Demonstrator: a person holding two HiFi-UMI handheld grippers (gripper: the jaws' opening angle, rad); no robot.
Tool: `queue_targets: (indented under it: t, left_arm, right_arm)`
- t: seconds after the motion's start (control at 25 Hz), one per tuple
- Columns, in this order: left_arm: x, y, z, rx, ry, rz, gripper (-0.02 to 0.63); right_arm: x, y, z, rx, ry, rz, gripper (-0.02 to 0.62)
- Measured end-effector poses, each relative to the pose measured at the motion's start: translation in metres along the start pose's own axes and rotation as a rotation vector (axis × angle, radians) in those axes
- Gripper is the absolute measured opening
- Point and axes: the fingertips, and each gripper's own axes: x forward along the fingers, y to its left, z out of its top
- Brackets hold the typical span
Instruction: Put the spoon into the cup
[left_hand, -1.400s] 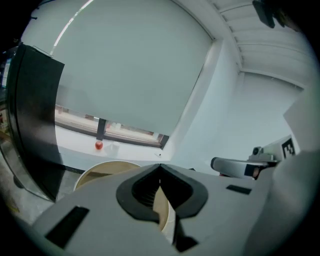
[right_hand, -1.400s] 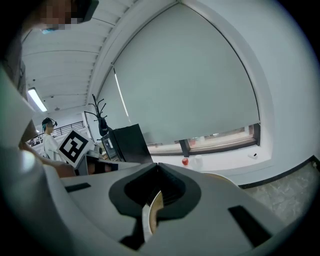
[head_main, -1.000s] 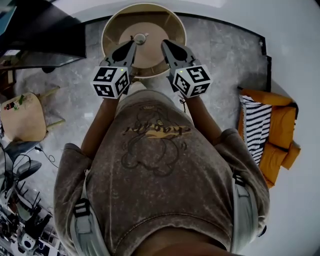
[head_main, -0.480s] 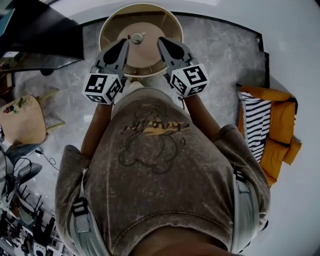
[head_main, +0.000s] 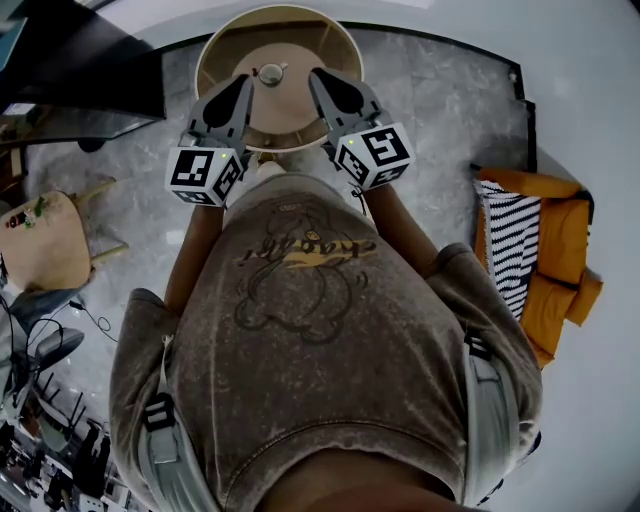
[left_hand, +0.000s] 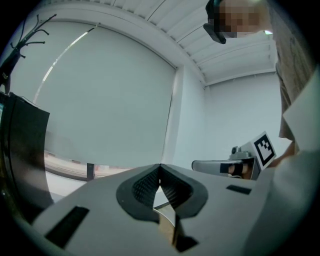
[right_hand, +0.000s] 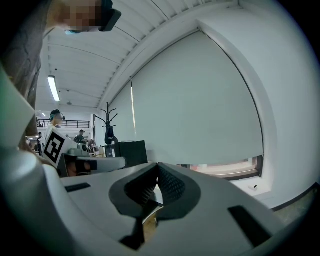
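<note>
Centrally, cup (head_main: 271, 73) on round table (head_main: 290, 108)

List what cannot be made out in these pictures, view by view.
- Head view: the cup on the round table is too small to tell whether a spoon is in it.
- Head view: the left gripper, the right gripper and the person's body hide the table's near edge.
- Both gripper views: they face the wall, so the cup is out of frame.
</note>
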Motion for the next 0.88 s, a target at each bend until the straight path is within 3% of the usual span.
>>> queue_targets:
  t: [0.88]
  left_arm:
    - [-0.012,0.009,-0.002,-0.004,0.007,0.046,0.017]
  right_arm:
    - [-0.006,-0.002,0.001,-0.017,0.0,-0.016,0.018]
